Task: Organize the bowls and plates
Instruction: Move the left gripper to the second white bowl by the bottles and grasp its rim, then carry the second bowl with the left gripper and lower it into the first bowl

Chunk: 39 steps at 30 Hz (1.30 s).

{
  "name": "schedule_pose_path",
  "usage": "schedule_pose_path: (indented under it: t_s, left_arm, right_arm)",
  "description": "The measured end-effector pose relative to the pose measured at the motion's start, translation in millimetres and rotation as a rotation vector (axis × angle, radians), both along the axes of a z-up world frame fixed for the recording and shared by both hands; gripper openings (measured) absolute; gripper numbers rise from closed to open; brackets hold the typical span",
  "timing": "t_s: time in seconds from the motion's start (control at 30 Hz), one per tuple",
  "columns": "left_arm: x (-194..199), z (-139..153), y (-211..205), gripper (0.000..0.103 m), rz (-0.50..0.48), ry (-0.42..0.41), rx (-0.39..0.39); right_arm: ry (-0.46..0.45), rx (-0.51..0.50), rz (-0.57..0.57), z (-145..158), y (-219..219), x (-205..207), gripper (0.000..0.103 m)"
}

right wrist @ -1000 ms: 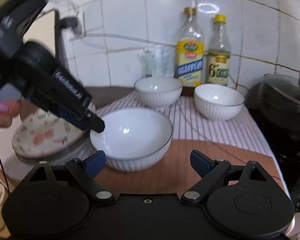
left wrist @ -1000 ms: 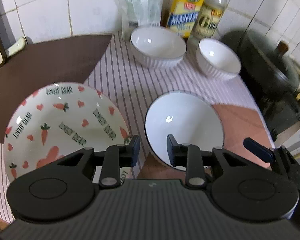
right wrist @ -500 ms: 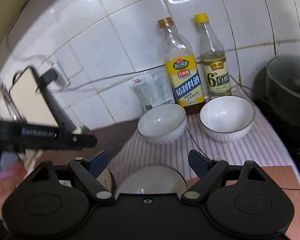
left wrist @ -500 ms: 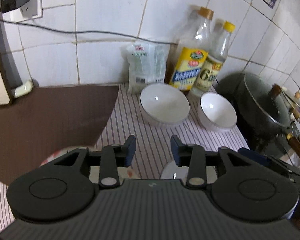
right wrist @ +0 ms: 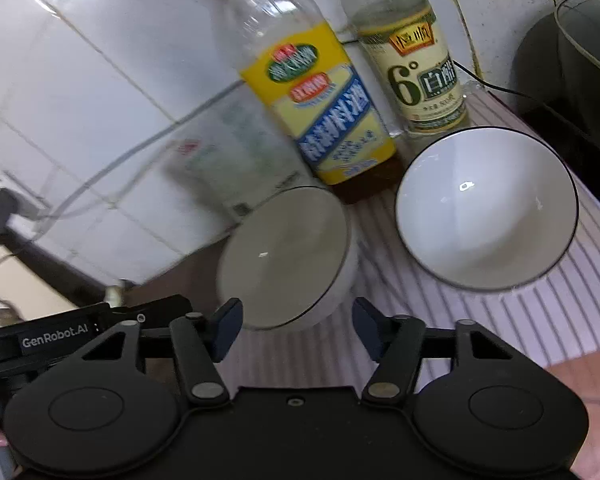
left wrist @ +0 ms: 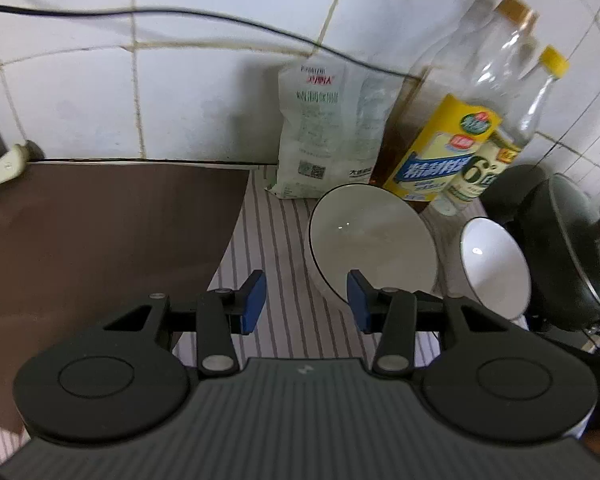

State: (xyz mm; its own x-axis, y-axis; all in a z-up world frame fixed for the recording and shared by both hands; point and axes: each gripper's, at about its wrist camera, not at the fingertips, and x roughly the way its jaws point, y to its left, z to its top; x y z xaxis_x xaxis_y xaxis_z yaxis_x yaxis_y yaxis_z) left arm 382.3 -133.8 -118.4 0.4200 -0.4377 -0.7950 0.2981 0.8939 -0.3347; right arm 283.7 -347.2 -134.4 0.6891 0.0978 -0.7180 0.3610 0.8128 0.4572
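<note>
Two white bowls with dark rims stand on the striped cloth near the back wall. The left bowl lies just beyond both grippers. The right bowl stands beside it. My left gripper is open and empty, with its right finger close to the left bowl's near rim. My right gripper is open and empty, with its fingers on either side of the left bowl's near edge. The carrot plate and the large bowl are out of view.
A yellow-labelled oil bottle, a vinegar bottle and a white bag stand against the tiled wall. A dark pot sits at the right. A brown mat covers the left counter.
Both grippers moved forward toward the back bowls. The carrot plate and large front bowl have dropped out of view. My right gripper's jaws have narrowed.
</note>
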Motion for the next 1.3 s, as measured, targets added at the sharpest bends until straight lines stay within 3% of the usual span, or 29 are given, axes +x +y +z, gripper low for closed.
schedule_pose_path:
  t_s: [0.2,0.27,0.3,0.33,0.43,0.77,0.97,1.03,1.13,1.3]
  left_arm:
    - [12,-23,-19,0.041,-0.015,0.003,0.046]
    - [15,-29,-21,0.036,-0.009,0.018,0.044]
    - [15,-29,-21,0.029,-0.003,0.018,0.033]
    - [15,-29,-21,0.021,0.002,0.025,0.011]
    - [15,-29,-24,0.012,-0.014,0.047,-0.006]
    - [14,-32,-22,0.012,0.005,0.049,-0.028]
    - [10,-30,-23,0.012,-0.014,0.048,-0.003]
    - [3,-23,-20,0.013,-0.031,0.04,0.016]
    - [-10,-10,-18,0.013,-0.045,0.009,0.048]
    - [-31,16,-4,0.013,-0.058,-0.013,0.034]
  right_arm:
    - [0.054,-0.035,-0.029,-8,-8,14,0.042]
    - [0.061,-0.04,-0.03,-9,-10,17,0.032]
    - [0.065,-0.04,-0.032,-10,-11,18,0.026]
    - [0.07,-0.044,-0.025,-11,-11,19,0.026]
    - [0.083,-0.079,-0.003,-9,-9,23,0.024]
    - [0.074,-0.059,-0.028,-13,-14,24,0.024]
    - [0.07,-0.093,-0.033,-14,-12,25,0.021]
    - [0.086,-0.121,-0.026,-13,-8,25,0.019]
    - [0.07,-0.084,-0.022,-8,-7,17,0.019]
    - [0.025,-0.08,-0.023,13,4,-6,0.019]
